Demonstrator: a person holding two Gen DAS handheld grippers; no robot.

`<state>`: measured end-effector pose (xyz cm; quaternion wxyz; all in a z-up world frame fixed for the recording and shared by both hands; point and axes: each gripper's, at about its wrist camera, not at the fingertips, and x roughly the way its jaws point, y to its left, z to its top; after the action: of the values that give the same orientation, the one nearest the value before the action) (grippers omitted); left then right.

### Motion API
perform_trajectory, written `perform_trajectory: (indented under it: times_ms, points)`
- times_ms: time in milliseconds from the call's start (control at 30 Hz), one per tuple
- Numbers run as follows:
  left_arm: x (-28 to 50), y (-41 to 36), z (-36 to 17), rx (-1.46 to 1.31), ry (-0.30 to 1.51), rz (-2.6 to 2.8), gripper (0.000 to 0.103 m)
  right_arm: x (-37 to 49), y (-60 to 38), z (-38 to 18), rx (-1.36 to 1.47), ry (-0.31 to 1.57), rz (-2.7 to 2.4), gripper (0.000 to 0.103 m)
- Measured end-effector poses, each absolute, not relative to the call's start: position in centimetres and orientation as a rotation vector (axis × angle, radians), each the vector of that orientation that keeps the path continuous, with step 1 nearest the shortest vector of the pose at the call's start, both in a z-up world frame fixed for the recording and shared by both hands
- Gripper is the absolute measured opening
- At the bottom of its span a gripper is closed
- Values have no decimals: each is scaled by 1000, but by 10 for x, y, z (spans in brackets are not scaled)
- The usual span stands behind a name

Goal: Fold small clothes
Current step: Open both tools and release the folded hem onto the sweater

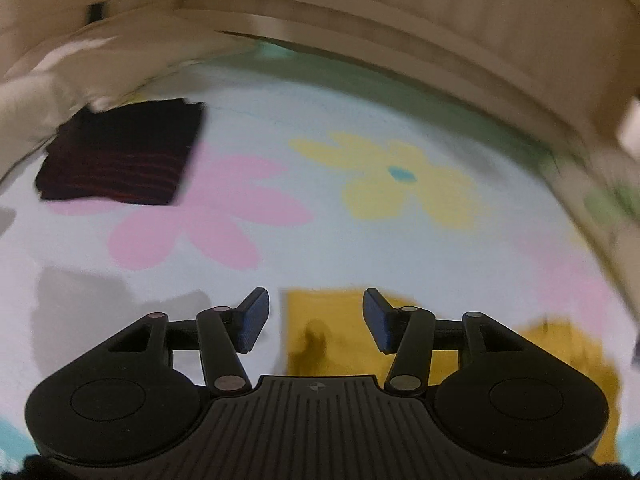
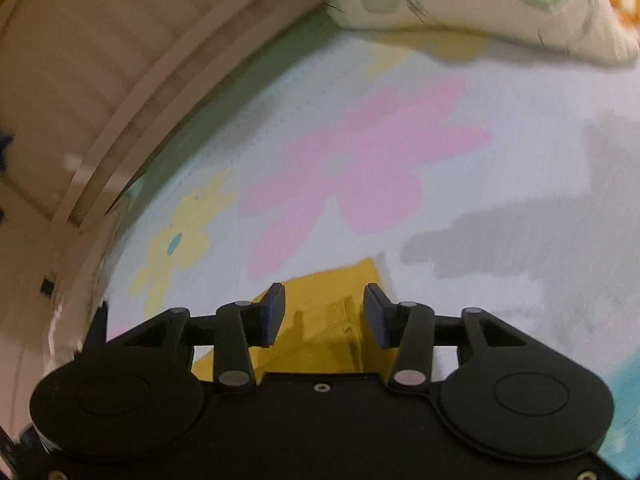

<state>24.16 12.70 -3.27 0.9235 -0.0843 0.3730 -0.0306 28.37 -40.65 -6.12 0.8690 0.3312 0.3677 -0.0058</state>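
Observation:
A mustard-yellow garment [image 1: 332, 336] lies flat on the flowered bedspread [image 1: 360, 112], right below my left gripper [image 1: 316, 322]. That gripper is open, its blue pads apart and above the cloth, holding nothing. In the right wrist view the same yellow garment [image 2: 324, 320] shows a folded edge and a corner pointing away. My right gripper [image 2: 324, 316] hovers over it, open, with nothing pinched. A folded dark garment with red stripes [image 1: 120, 152] rests at the far left of the bed.
A beige slatted headboard [image 1: 400, 20] curves round the far edge of the bed. A cream pillow with green patches [image 2: 500, 4] lies at the upper right in the right wrist view. White bedding [image 1: 36, 96] is bunched beside the dark garment.

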Motion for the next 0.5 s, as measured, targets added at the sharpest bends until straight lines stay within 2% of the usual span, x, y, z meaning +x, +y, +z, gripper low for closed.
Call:
perform_trajectory:
  times_ms: [33,100,167,233,500]
  points:
    - [237,119,-35,-119,780,-87,50,282,-404,-58,661,771,14,49]
    - [222,100,-41,15,781,-138,50,277,-394,-52,572,788,88,36]
    - [205,87,-47,90,766,-208,50,270,-380,-51,459,810,141,32]
    - [190,79,-54,114,764,-269,50,260,-366,-54,364,829,191,24]
    - [182,75,-82,176,858,-330,50,238,-339,-77,162,891,273,23]
